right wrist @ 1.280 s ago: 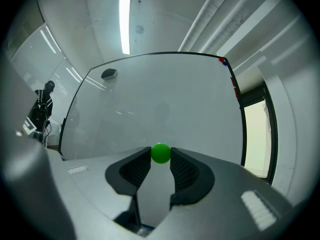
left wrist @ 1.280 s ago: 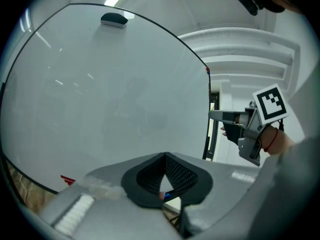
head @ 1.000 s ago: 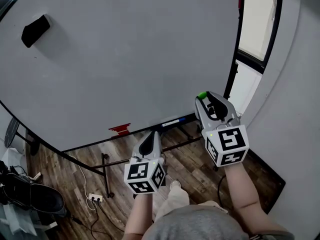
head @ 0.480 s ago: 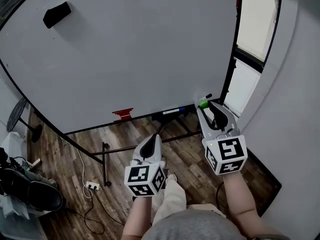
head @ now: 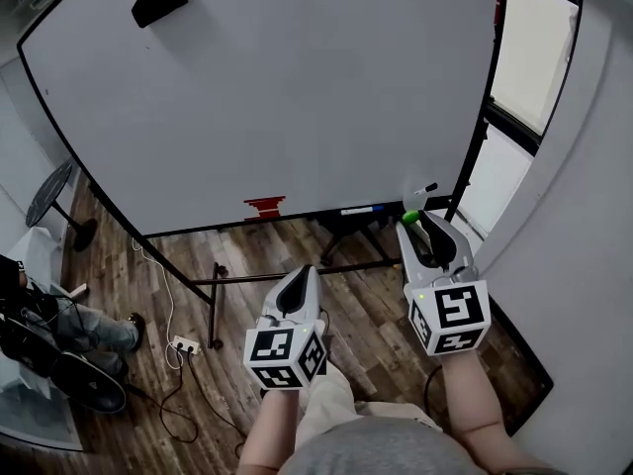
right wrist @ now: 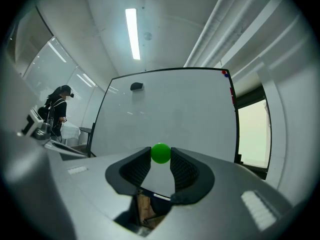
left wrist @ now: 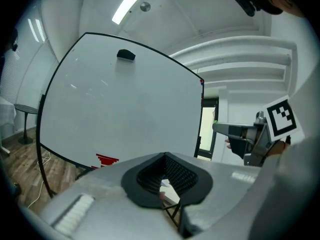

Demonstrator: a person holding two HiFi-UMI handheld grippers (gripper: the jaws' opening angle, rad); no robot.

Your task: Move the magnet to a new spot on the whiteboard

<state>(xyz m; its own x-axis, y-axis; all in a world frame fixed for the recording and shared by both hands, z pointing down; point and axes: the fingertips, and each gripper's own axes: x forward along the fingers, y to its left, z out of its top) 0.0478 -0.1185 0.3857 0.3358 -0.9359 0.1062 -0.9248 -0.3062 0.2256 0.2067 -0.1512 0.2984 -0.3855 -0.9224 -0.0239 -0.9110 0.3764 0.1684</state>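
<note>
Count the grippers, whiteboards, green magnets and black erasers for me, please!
Grippers: 2, the left gripper and the right gripper
Whiteboard: 1
Green magnet: 1
Black eraser: 1
Total: 5

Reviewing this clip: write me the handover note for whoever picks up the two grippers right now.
Right gripper: shut on the green magnet, pinched at the jaw tips, facing the whiteboard but apart from it.
Left gripper: jaws together, empty, held low beside the right one.
Board: a black eraser sits near its top left corner.
Done: the magnet is off the board and in the grip.
Left: bring it to a bare spot on the board, let it stick, open the jaws, back away.
</note>
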